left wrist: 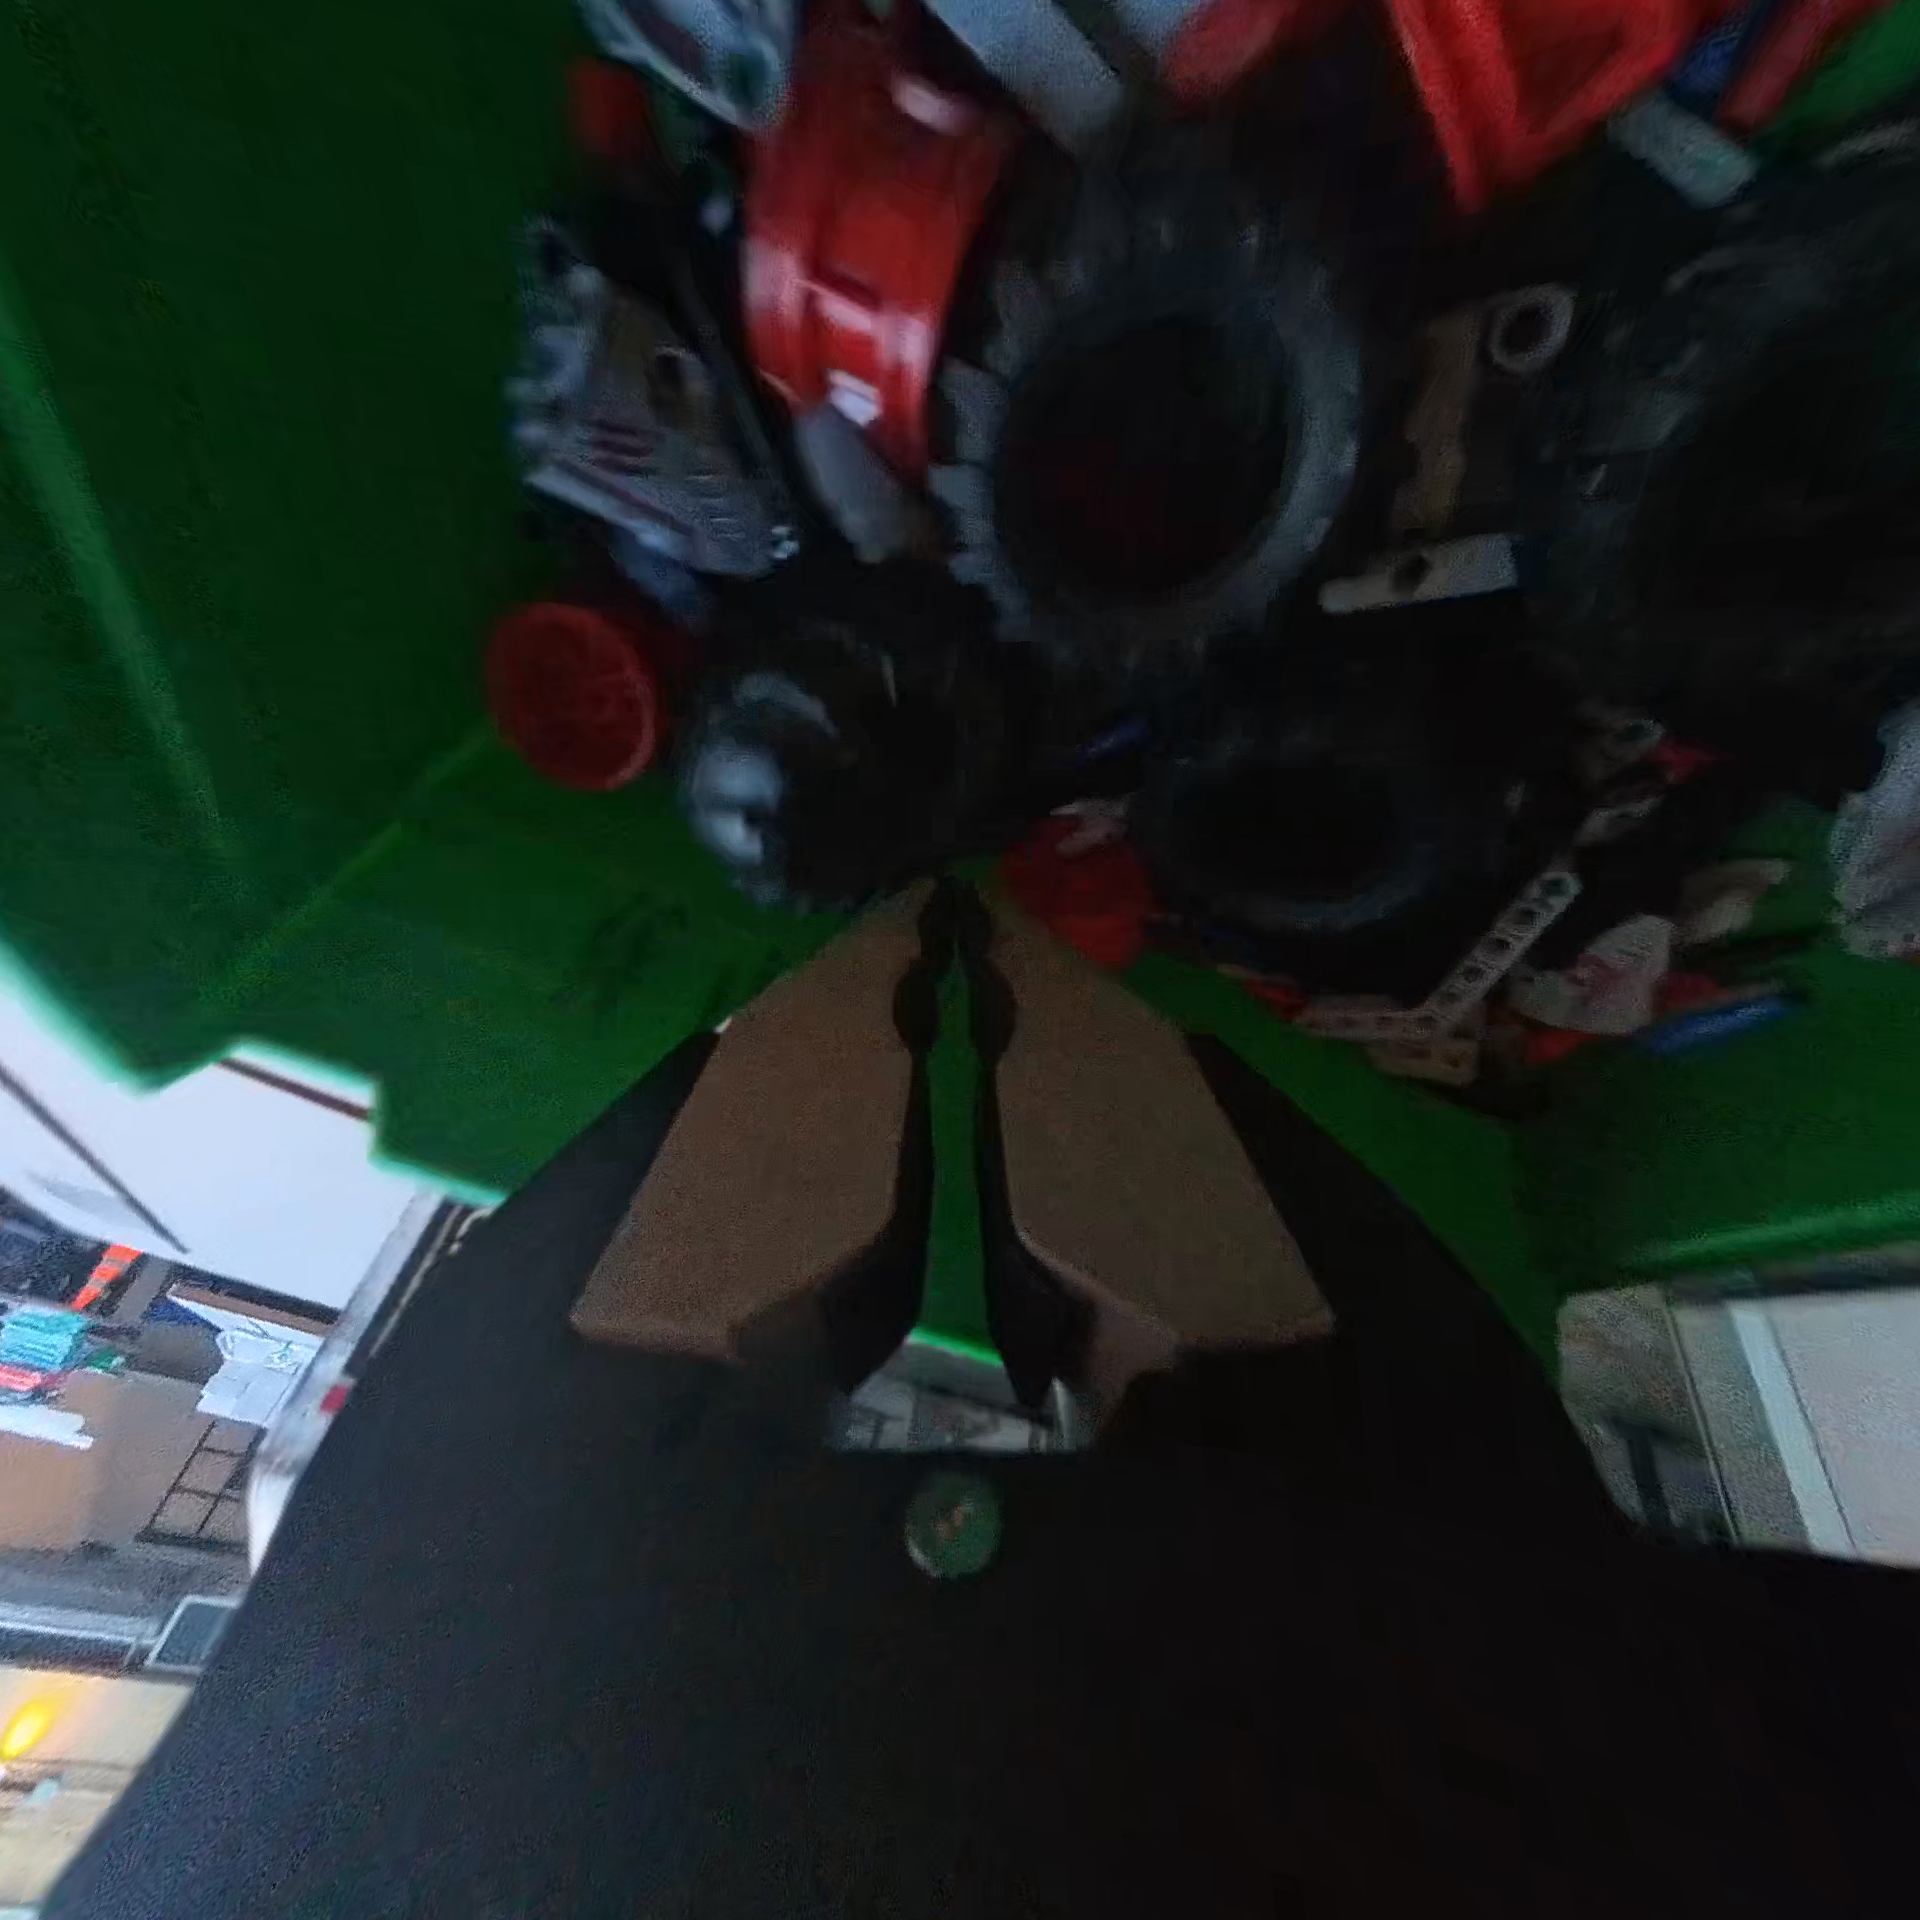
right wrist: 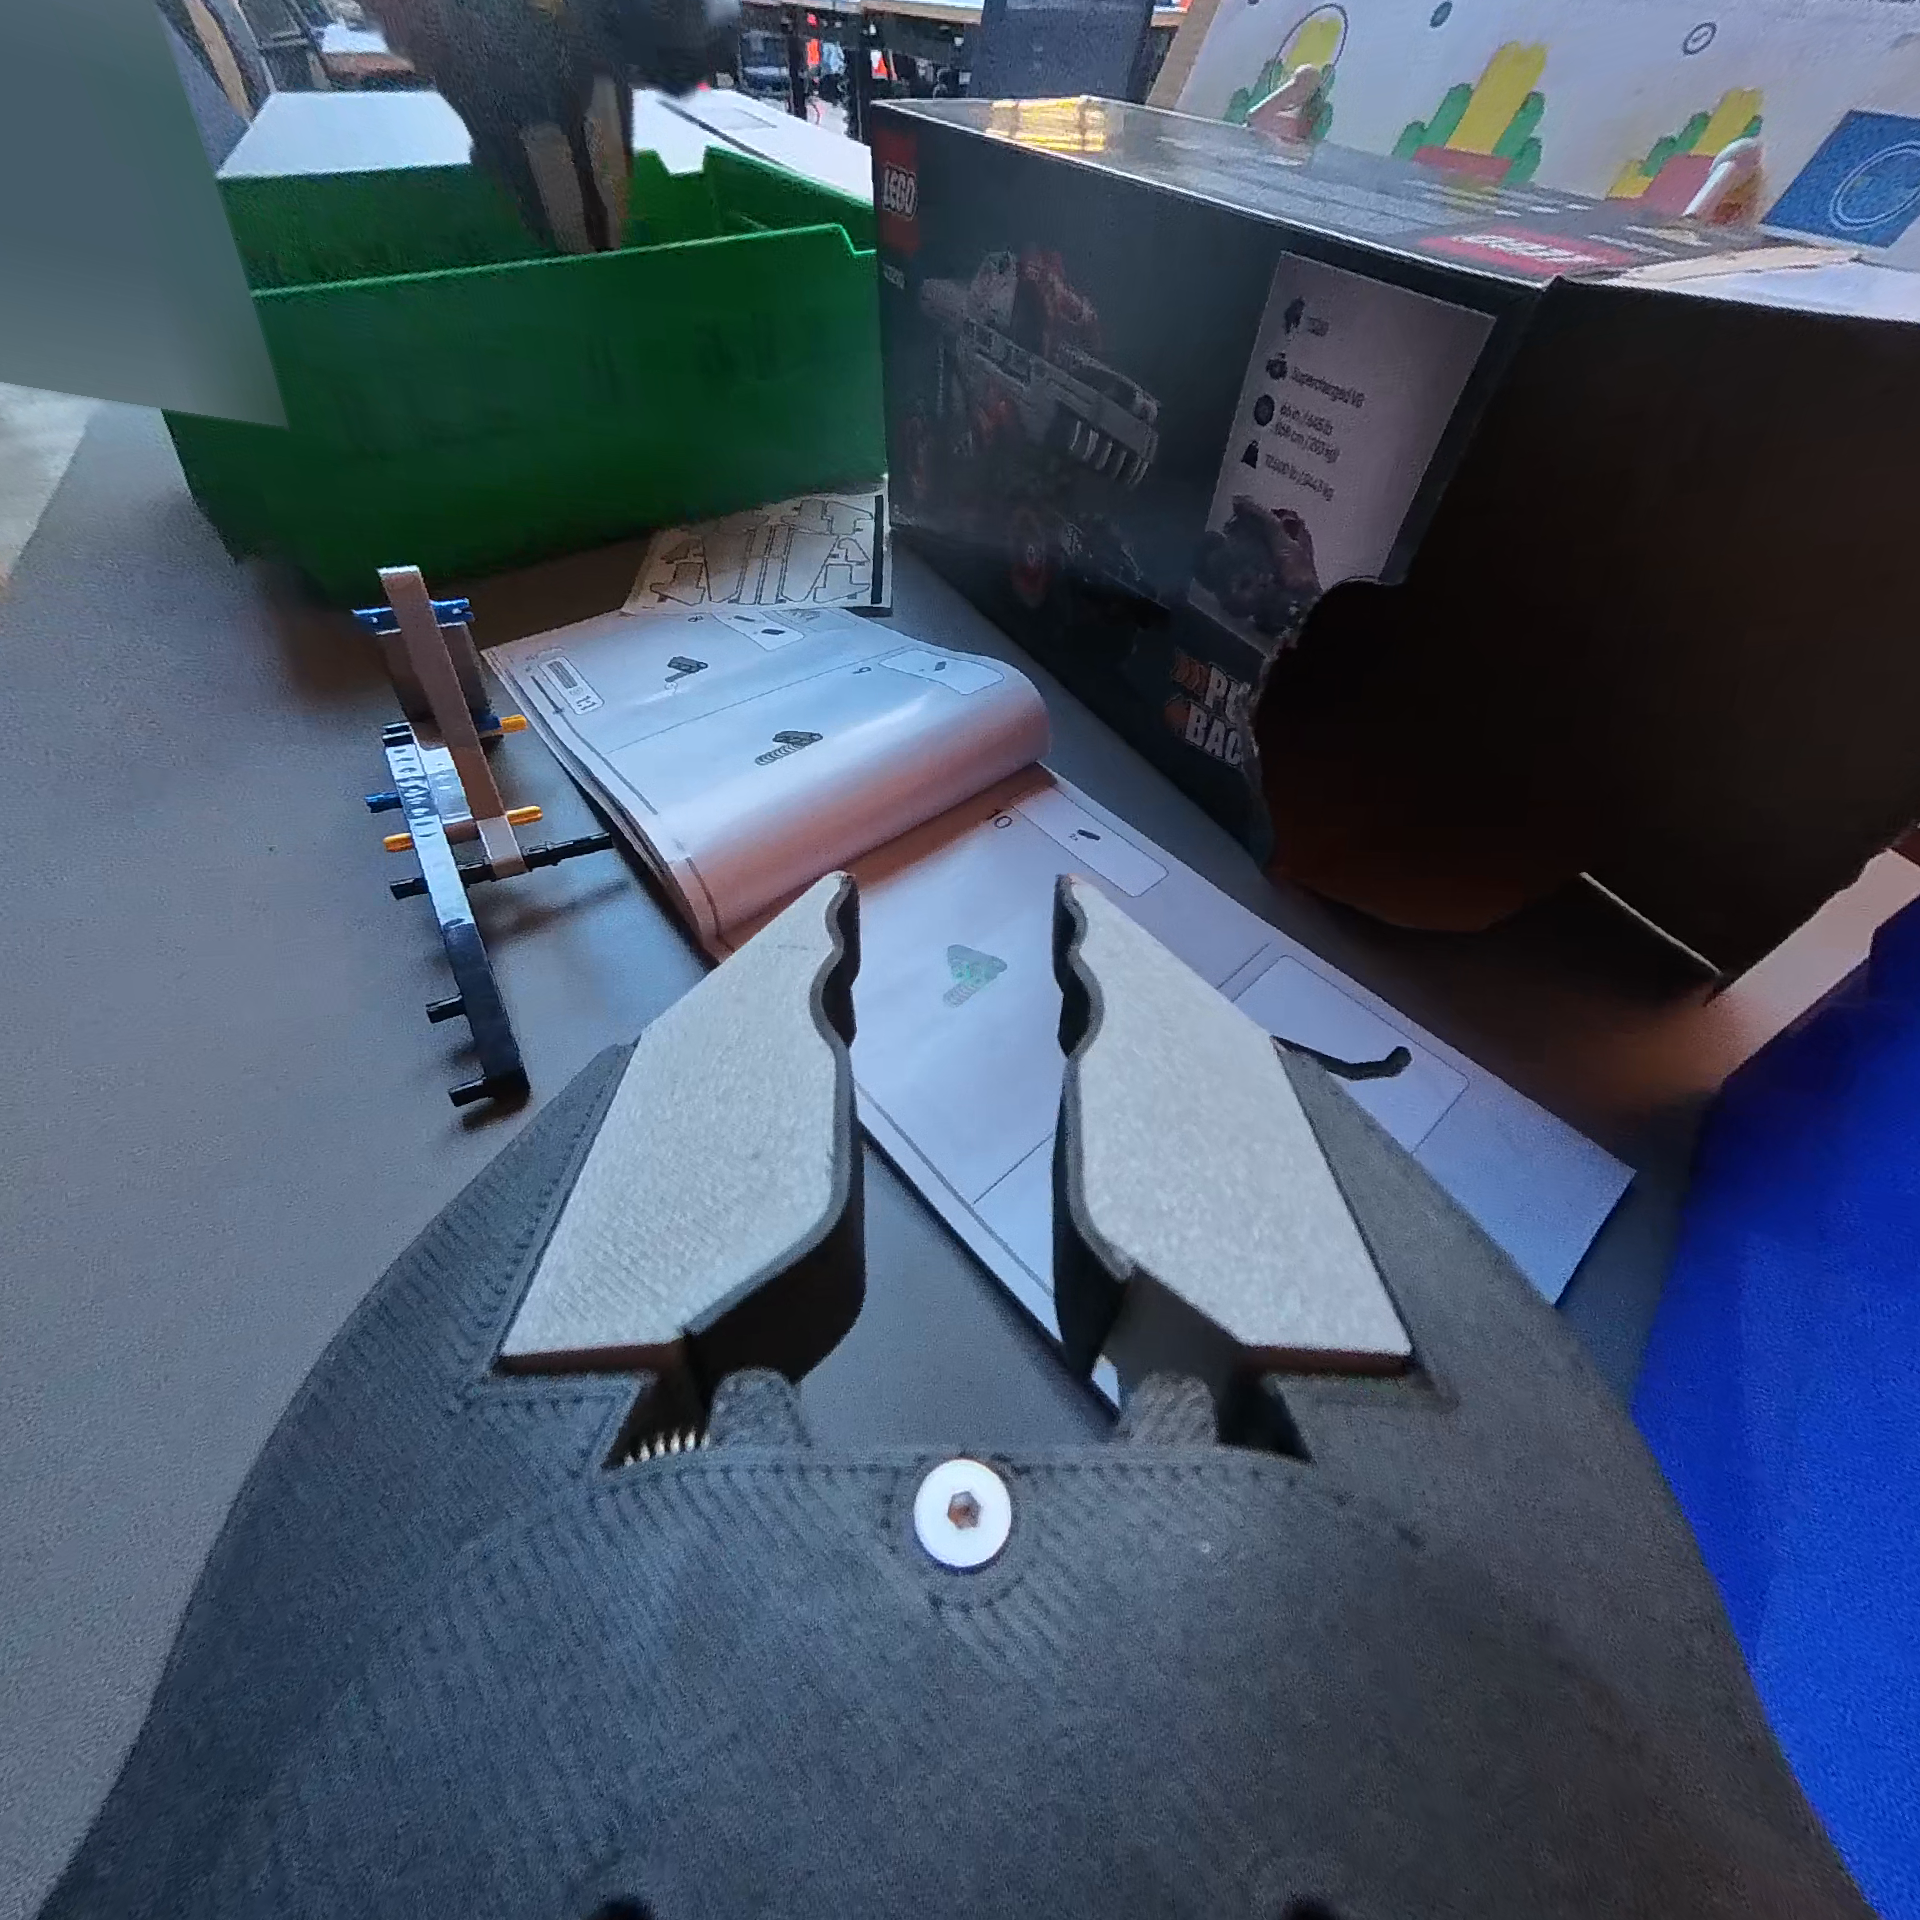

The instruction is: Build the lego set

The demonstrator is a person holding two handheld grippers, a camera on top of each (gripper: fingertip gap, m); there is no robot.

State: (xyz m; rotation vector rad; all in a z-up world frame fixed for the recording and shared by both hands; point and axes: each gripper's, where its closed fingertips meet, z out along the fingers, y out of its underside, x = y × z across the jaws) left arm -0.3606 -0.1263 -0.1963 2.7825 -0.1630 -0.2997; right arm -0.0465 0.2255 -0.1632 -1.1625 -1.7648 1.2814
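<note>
The dark table [right wrist: 156,831] carries everything, and the biggest thing on it is the black Lego box [right wrist: 1195,436], far right, one end torn open. Left of it sits the green plastic bin [right wrist: 561,395], well back from the near edge. The left gripper [right wrist: 566,156] reaches down into that bin from above. Its own camera looks onto a blurred heap of loose parts against the bin's green wall [left wrist: 260,520]: a large black tyre [left wrist: 1164,457], a red body panel [left wrist: 862,260], a smaller black tyre [left wrist: 1340,842], a red wheel hub [left wrist: 577,696] and a pale perforated beam [left wrist: 1496,961]. The left gripper [left wrist: 956,914] has its tips drawn almost together right at the edge of the heap; whether they pinch a piece I cannot tell, the picture is too blurred.

The open instruction booklet [right wrist: 831,758] lies between bin and box, running toward the near side. The right gripper [right wrist: 956,914] hangs over its near page, jaws spread and empty. Just left of the booklet stands the partly built frame [right wrist: 447,790]: a dark blue beam with pins and a tan beam leaning up from it. A loose sticker sheet [right wrist: 769,561] lies beyond the booklet.
</note>
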